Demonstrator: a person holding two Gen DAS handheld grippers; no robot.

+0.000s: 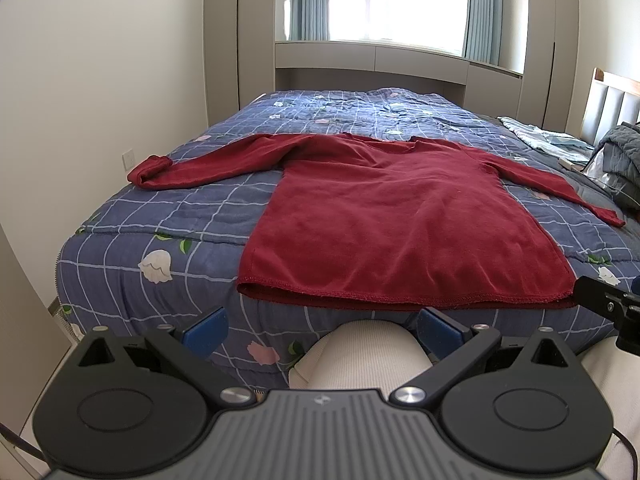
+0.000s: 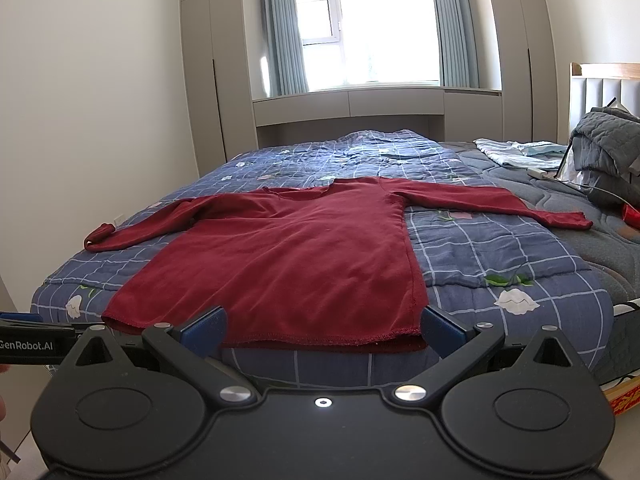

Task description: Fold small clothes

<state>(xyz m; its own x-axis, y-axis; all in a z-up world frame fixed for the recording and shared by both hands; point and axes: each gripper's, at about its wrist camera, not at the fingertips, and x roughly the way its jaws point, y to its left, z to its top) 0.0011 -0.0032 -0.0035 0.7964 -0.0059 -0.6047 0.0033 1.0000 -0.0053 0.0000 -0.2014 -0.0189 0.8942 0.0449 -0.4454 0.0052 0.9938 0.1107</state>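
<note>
Left gripper (image 1: 320, 330) with blue pads spread wide, empty, short of the near edge of the blue grid-and-flower quilted bed (image 1: 168, 216); dark red long-sleeved knit top (image 1: 400, 216) flat, sleeves outstretched, hem at that edge; right gripper (image 2: 324, 330) likewise agape, empty, by the hem

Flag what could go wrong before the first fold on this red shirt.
1. The shirt's hem lies right at the bed's front edge, so a careless tug toward the person may drag it off.
2. The left sleeve's cuff is already doubled over near the bed's side; folding it as it lies could trap a lump.
3. Both tongs, left and right, are open and short of the cloth; a shallow pinch on the hem may catch only the top layer.
</note>
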